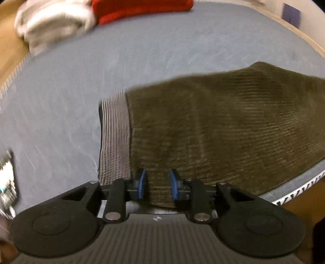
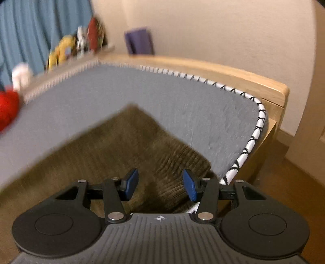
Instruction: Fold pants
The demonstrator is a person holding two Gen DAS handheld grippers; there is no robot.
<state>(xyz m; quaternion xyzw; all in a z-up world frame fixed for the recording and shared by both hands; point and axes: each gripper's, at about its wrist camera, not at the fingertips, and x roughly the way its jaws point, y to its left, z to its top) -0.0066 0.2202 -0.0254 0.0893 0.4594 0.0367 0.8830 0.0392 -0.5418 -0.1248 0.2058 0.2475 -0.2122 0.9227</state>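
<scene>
The left hand-held gripper (image 1: pixel 156 183) sits narrowly parted astride the near edge of the olive corduroy pants (image 1: pixel 223 126), which lie mid-frame on the grey bed (image 1: pixel 81 81). The right hand-held gripper (image 2: pixel 160 186) gapes wide over them. Pinch both edge layers evenly before lifting.

Grey-blue fabric mattress surface (image 2: pixel 203 105) lying in a light wooden bed frame (image 2: pixel 243 81), its white edging with black scallop pattern (image 2: pixel 254 138) running along the corner. Plain beige wall (image 2: pixel 223 30) standing behind; teal pleated curtain (image 2: pixel 30 30) hanging at left. Brown wooden floor (image 2: pixel 294 193) showing beside the frame. Red plush cushion (image 1: pixel 142 8) and white crumpled blanket (image 1: pixel 54 24) sitting at the mattress's far end.
</scene>
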